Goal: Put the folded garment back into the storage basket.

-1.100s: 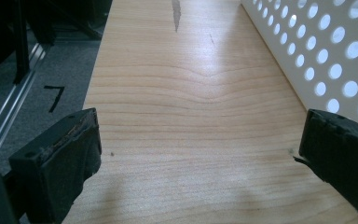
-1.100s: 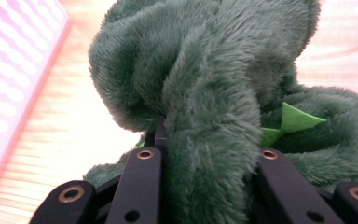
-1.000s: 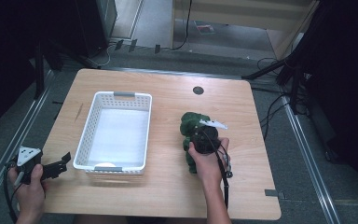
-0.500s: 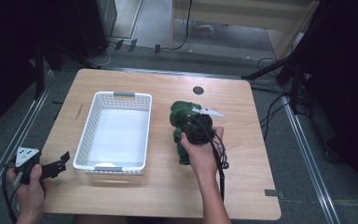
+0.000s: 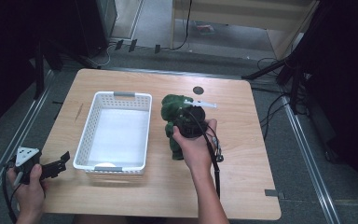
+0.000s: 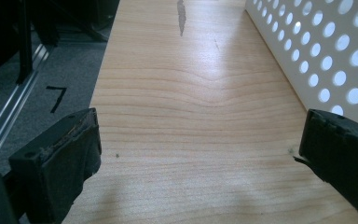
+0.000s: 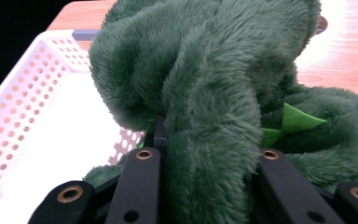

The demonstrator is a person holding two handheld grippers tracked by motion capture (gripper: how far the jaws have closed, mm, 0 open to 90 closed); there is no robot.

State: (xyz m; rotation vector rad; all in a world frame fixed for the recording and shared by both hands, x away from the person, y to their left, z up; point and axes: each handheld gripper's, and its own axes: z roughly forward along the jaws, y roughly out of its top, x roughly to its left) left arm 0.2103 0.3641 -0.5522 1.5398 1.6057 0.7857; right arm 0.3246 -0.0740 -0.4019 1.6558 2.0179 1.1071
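My right gripper (image 5: 182,123) is shut on a green plush toy (image 5: 170,109), held just above the table right of a white perforated basket (image 5: 86,135). In the right gripper view the toy's fur (image 7: 205,84) bulges between the black jaws of this gripper (image 7: 209,163), and the basket (image 7: 37,93) lies to the left. My left gripper (image 5: 58,163) hovers at the table's front left corner. It is open, and its jaws stand wide apart over bare wood (image 6: 200,154) with the basket wall (image 6: 326,56) at the right.
The basket holds nothing that I can see. A round dark hole (image 5: 198,90) sits in the table behind the toy. A thin dark mark (image 6: 182,16) runs along the wood left of the basket. Metal rails and cables lie on the floor around the table.
The right gripper has carried the plush toy up and to the left, closer to the basket. The left gripper has barely shifted.
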